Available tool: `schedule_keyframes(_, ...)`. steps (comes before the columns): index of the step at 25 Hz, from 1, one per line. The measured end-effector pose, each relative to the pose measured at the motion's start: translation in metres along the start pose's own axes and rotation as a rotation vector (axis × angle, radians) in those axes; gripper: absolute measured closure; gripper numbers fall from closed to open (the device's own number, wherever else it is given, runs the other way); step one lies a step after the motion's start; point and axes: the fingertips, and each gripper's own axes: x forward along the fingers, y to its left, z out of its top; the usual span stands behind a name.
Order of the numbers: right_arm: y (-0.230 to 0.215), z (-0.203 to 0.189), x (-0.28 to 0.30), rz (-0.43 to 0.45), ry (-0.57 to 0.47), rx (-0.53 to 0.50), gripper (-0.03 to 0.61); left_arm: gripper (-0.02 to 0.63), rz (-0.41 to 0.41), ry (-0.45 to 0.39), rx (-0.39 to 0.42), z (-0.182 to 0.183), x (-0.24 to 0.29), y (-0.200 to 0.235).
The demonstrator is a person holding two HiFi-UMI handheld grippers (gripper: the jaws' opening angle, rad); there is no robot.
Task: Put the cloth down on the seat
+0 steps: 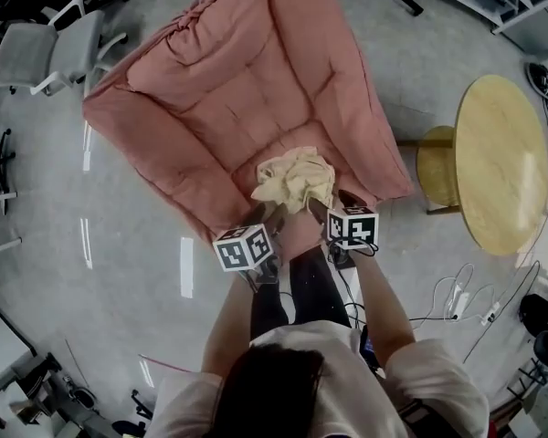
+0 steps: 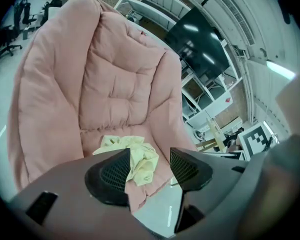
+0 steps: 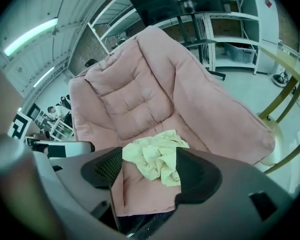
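A person leans over a pink armchair with a gripper in each hand. The left gripper (image 1: 267, 215) and the right gripper (image 1: 320, 210) point at the front of the seat (image 1: 247, 89). The left fingers (image 2: 112, 176) are spread as wide as they go, with nothing pressed between them. The right fingers (image 3: 102, 171) are spread just as wide and hold nothing. Just past both sets of tips, the pale yellow cloth (image 1: 295, 179) lies in a crumpled heap on the front part of the seat cushion, near its front edge, free of both grippers. Behind it rise the quilted back and padded sides of the armchair. A grey office chair (image 1: 59, 53) stands well apart on the floor. The task appears all but done, since the cloth is down on the seat. What seems left is only to draw both grippers clear.
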Motion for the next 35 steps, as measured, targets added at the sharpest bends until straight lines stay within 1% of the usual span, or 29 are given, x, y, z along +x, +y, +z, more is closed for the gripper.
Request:
schedule_keyframes(3, 0.011, 0.008, -0.031, -0.002, -0.028, -0.026, 0.239, 0.356, -0.037, -0.053, -0.019, 0.008, -0.027, -0.014)
schedule_keyframes(5, 0.017, 0.011, -0.049, -0.019, -0.064, -0.029, 0.241, 0.356, -0.066, -0.066, -0.002, 0.01, -0.045, -0.022)
schedule_keyframes(7, 0.026, 0.015, -0.068, -0.023, -0.11, -0.021, 0.242, 0.356, -0.093, -0.082, 0.03, 0.013, -0.062, -0.032)
schedule_keyframes(8, 0.034, 0.016, -0.077, -0.011, -0.135, -0.018, 0.242, 0.364, -0.105, -0.105, 0.045, 0.016, -0.073, -0.038)
schedule_keyframes(10, 0.053, 0.018, -0.093, 0.019, -0.192, -0.018, 0.242, 0.405, -0.129, -0.165, 0.075, 0.026, -0.095, -0.048)
schedule_keyframes(11, 0.062, 0.018, -0.1, 0.026, -0.219, -0.019, 0.242, 0.413, -0.143, -0.189, 0.095, 0.029, -0.106, -0.054)
schedule_keyframes(14, 0.085, 0.012, -0.121, 0.018, -0.273, -0.024, 0.251, 0.436, -0.172, -0.216, 0.175, 0.027, -0.134, -0.068)
schedule_keyframes(15, 0.091, 0.011, -0.128, 0.007, -0.288, -0.03, 0.275, 0.448, -0.176, -0.218, 0.202, 0.025, -0.142, -0.072)
schedule_keyframes(16, 0.095, 0.01, -0.133, -0.007, -0.297, -0.036, 0.318, 0.46, -0.18, -0.221, 0.221, 0.023, -0.149, -0.075)
schedule_keyframes(19, 0.108, 0.006, -0.145, -0.03, -0.313, -0.034, 0.413, 0.529, -0.198, -0.249, 0.235, 0.02, -0.17, -0.082)
schedule_keyframes(20, 0.113, 0.006, -0.148, -0.034, -0.326, -0.029, 0.448, 0.542, -0.2, -0.257, 0.243, 0.019, -0.177, -0.082)
schedule_keyframes(23, 0.13, 0.006, -0.163, -0.07, -0.372, -0.045, 0.514, 0.558, -0.191, -0.27, 0.292, 0.017, -0.194, -0.082)
schedule_keyframes(26, 0.14, 0.007, -0.178, -0.1, -0.414, -0.048, 0.549, 0.58, -0.168, -0.287, 0.34, 0.019, -0.207, -0.084)
schedule_keyframes(30, 0.156, 0.008, -0.202, -0.129, -0.502, -0.056, 0.551, 0.588, -0.207, -0.323, 0.403, 0.02, -0.231, -0.094)
schedule_keyframes(35, 0.18, 0.004, -0.21, -0.169, -0.549, -0.094, 0.551, 0.588, -0.229, -0.337, 0.434, 0.021, -0.247, -0.094)
